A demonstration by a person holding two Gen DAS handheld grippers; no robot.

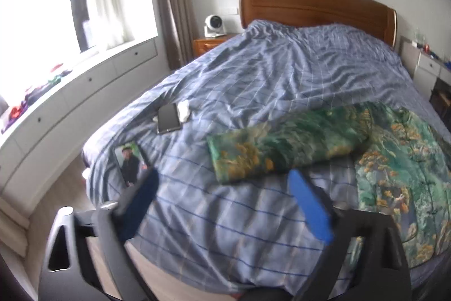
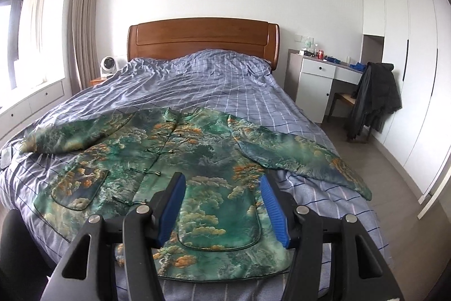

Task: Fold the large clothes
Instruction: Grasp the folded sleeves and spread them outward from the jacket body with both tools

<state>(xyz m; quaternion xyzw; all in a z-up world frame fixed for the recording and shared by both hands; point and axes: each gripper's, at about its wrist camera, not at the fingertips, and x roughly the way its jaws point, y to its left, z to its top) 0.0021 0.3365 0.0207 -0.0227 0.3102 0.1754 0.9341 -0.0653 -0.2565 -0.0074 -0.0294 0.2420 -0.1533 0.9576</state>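
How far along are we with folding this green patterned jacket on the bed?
Done: the green landscape-print jacket lies spread face up on the blue checked duvet, fastened. In hand: nothing; the left gripper and the right gripper are both open, empty. Left: both sleeves lie out sideways, unfolded, so all folding remains.

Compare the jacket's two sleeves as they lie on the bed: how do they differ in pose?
The left sleeve lies stretched out flat across the bedcover, its cuff near a phone by the bed's edge. The right sleeve slants down toward the near corner, and its cuff reaches past the bed's side edge. Both share the jacket's green and orange landscape print, and neither is folded in yet.
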